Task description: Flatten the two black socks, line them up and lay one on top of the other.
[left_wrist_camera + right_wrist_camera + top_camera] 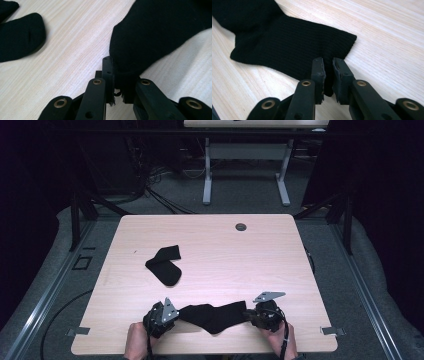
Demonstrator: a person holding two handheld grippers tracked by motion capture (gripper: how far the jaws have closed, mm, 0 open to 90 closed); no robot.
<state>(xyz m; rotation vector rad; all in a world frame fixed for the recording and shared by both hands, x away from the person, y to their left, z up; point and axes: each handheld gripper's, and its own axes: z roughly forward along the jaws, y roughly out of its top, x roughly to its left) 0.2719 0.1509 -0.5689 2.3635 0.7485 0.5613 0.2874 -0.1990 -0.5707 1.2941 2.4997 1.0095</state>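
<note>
At 6 o'clock on the table (pixel 210 227), a black sock (pixel 214 315) lies stretched between the two tongs; left gripper (pixel 172 314) is clamped on its 9 o'clock end, jaws pinching fabric in the left gripper view (pixel 117 82); right gripper (pixel 248 315) is clamped on the ribbed cuff at 3 o'clock, cloth caught between its jaws (pixel 327 77); sock rests flat on the wood; second black sock (pixel 165 264) lies bent near table centre, toward 10 o'clock, well apart; table is light wood with a round grommet (pixel 241 227) at 12 o'clock; grey carpet, cables and a second desk (pixel 246 155) beyond.
</note>
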